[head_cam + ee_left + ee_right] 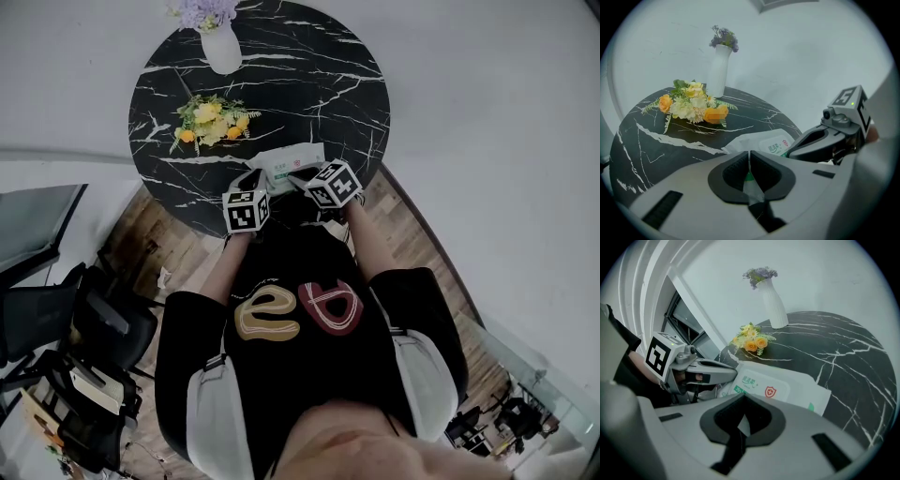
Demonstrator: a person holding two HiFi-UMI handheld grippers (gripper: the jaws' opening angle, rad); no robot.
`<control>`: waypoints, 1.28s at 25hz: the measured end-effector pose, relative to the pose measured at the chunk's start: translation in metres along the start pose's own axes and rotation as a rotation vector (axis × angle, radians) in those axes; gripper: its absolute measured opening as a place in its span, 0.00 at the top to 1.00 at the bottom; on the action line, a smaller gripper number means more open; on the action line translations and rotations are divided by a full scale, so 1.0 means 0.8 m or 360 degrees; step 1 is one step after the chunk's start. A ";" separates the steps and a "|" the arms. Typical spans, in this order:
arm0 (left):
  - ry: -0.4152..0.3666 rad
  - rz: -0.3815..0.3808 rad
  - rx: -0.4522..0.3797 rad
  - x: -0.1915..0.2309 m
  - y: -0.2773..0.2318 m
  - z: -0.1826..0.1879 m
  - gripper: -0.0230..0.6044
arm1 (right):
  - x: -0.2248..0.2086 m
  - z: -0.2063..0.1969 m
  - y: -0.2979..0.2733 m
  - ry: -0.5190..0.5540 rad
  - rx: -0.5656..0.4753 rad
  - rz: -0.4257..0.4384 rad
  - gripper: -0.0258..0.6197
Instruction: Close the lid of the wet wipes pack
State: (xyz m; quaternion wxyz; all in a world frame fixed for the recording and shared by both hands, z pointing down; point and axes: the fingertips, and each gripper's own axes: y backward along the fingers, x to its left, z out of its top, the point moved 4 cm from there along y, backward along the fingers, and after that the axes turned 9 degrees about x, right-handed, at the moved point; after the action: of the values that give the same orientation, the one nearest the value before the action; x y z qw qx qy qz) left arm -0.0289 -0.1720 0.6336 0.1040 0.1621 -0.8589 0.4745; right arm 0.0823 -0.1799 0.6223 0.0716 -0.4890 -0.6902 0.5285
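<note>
Black marble table (pixel 309 75): round. The wet wipes pack (pixel 292 161) lay at its 6 o'clock rim, the side nearest me.
Left gripper (pixel 749 161): the jaws were pinched together on a thin green-and-white strip of the pack's film edge.
Right gripper (pixel 740 404): the jaws were closed on a pale sliver, which I took for the same near edge, toward 5 o'clock.
Lid (pixel 761 383): the white flap with the red shield looked flat on top. I could not tell whether it was sealed.
Risk, slide: both grips were on soft film at the rim, so I judged that a downward press could tip or drag the pack off toward my lap.
Risk, tear: pulling the two pinches apart could stretch the film and lift the flap.
Risk, collision: the grippers sat close together, so one letting go to press could knock the other.
Edges: the drop-off ran just behind the pack at 6 o'clock, with wooden floor (pixel 187 248) below.
Open room: bare marble ran from the centre to 3 o'clock. The bouquet (pixel 211 120) at 9 o'clock and the white vase (pixel 222 47) at 11 o'clock were both well apart from the pack.
</note>
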 end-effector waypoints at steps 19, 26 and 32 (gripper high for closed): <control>-0.0084 -0.0064 -0.0161 -0.005 0.039 0.009 0.92 | 0.021 0.013 0.042 -0.0100 -0.0423 -0.0274 0.94; -0.0178 -0.0150 -0.0384 -0.018 0.086 0.027 0.92 | 0.042 0.026 0.074 -0.0163 -0.0766 -0.0544 0.94; -0.0263 -0.0202 -0.0635 -0.027 0.140 0.041 0.92 | 0.076 0.028 0.092 -0.0079 -0.0952 -0.0747 0.94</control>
State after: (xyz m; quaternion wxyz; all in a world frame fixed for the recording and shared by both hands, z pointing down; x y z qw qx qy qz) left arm -0.0517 -0.1403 0.5210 0.0928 0.2304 -0.9295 0.2727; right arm 0.0816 -0.1522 0.5284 0.0281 -0.3039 -0.9088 0.2847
